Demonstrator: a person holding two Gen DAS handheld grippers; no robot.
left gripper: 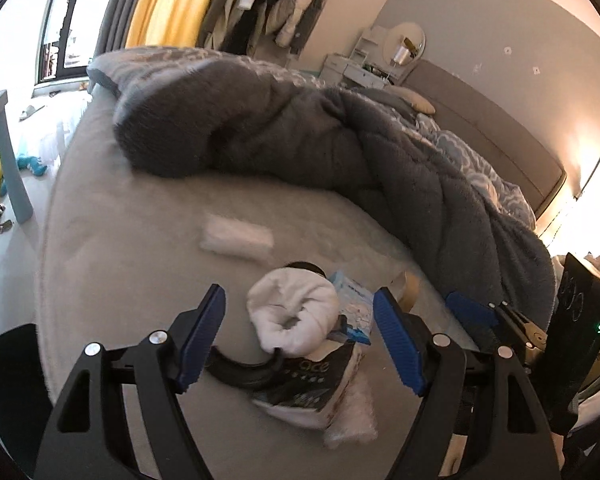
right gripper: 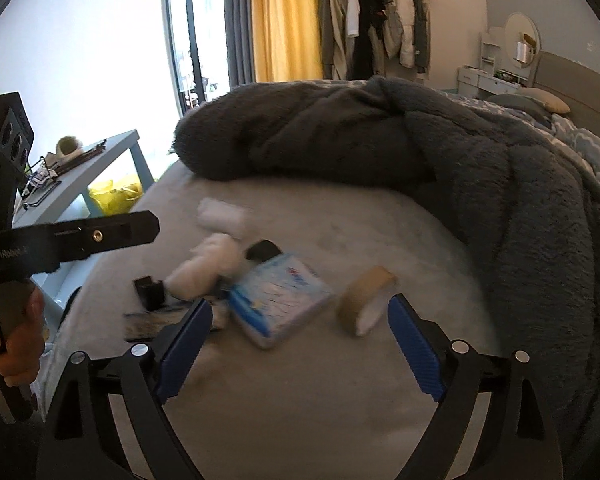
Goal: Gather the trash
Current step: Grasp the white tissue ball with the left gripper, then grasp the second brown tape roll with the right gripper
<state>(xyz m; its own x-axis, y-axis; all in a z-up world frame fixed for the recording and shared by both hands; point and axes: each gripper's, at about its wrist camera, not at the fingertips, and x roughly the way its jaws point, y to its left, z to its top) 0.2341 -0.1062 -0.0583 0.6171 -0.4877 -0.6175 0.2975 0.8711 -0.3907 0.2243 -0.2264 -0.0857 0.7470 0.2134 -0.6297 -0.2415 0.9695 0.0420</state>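
Both grippers, left [left gripper: 300,336] and right [right gripper: 302,344], hover open-fingered over bed [right gripper: 300,380] litter.

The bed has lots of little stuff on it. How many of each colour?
White: 2, fluffy earmuffs, folded tissue
Blue and white: 1, tissue pack
Brown: 1, tape roll
Black and white: 1, wrapper
Total: 5

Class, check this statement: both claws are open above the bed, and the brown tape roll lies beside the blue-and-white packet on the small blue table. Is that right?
Not quite. The tape roll and the blue-and-white packet lie on the bed, not on the blue table, as the right wrist view shows. The rest stands: the left claw and right claw are both open.
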